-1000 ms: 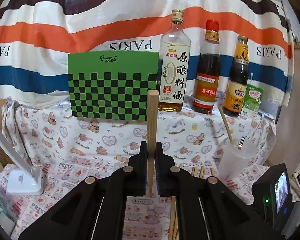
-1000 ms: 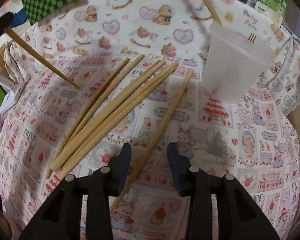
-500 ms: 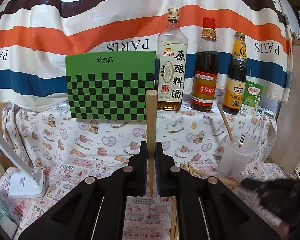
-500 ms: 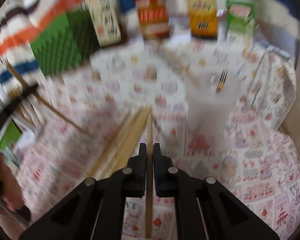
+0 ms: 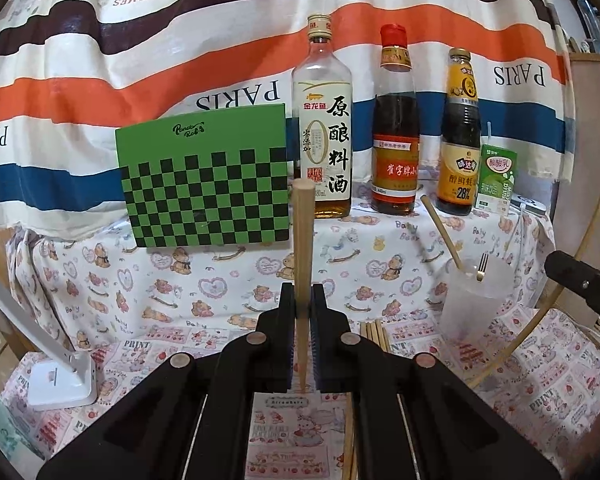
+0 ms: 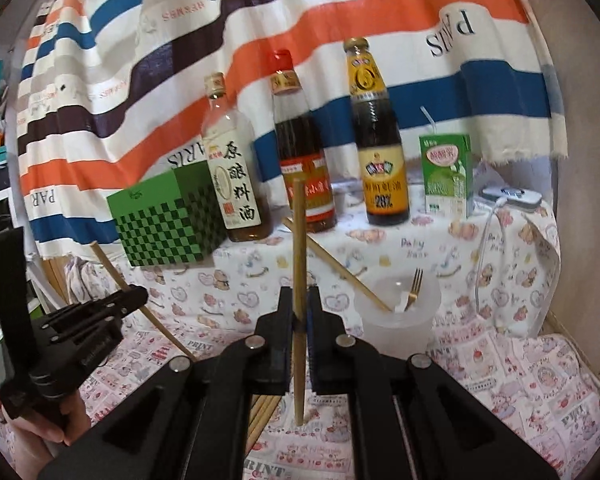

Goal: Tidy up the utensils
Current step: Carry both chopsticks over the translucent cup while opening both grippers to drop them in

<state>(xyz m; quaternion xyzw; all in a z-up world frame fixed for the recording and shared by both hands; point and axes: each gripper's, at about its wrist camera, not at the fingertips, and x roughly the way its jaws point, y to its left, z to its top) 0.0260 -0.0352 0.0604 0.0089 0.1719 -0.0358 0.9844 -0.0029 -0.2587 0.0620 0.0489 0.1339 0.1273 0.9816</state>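
My left gripper point(image 5: 302, 304) is shut on a wooden chopstick point(image 5: 302, 236) that stands upright between its jaws. My right gripper point(image 6: 299, 308) is shut on another chopstick point(image 6: 299, 248), also upright, lifted above the table. A translucent plastic cup point(image 5: 470, 300) stands at the right and holds one chopstick point(image 5: 440, 232) and a gold fork point(image 5: 482, 266); it shows in the right wrist view point(image 6: 396, 322) too. Several loose chopsticks point(image 5: 374, 334) lie on the cloth left of the cup. The left gripper appears in the right wrist view point(image 6: 128, 300), the right gripper in the left wrist view point(image 5: 556, 268).
A green checkered board point(image 5: 206, 178), three sauce bottles point(image 5: 394, 128) and a green drink carton point(image 5: 496, 178) stand on the raised back shelf. A white lamp base point(image 5: 60, 380) sits at the left. A white charger and cable point(image 6: 512, 198) lie at the back right.
My right gripper closed on a chopstick from the table and lifted it upright, tilting from looking down to looking level. My left gripper kept its chopstick and drifted slightly back.
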